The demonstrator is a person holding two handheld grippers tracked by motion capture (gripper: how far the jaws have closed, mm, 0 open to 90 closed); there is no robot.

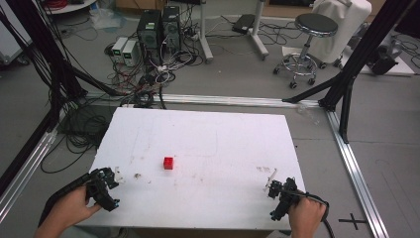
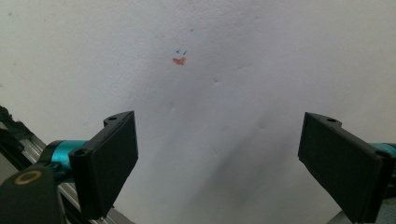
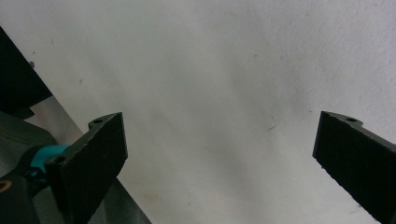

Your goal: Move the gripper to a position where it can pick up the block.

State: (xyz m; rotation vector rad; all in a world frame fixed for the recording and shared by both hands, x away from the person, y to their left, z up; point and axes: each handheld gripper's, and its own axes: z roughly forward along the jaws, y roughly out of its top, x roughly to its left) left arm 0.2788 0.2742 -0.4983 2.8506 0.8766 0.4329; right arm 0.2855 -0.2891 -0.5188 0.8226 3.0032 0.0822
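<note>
Two hand-held grippers at the near edge of a white foam board | left gripper and right gripper, jaws spread wide, nothing between them | small red cube sits mid-board, well apart from both | looks light, rigid; pinch across opposite flat faces | no containers on the board

The table top at the frame's centre was matt white foam-like board, faintly pitted and scuffed. The red block on it looked like smooth plastic. Both grippers' jaws were matt black plastic; the right gripper showed finely textured faces, the left gripper smoother ones with glossy teal metal fittings.
</note>
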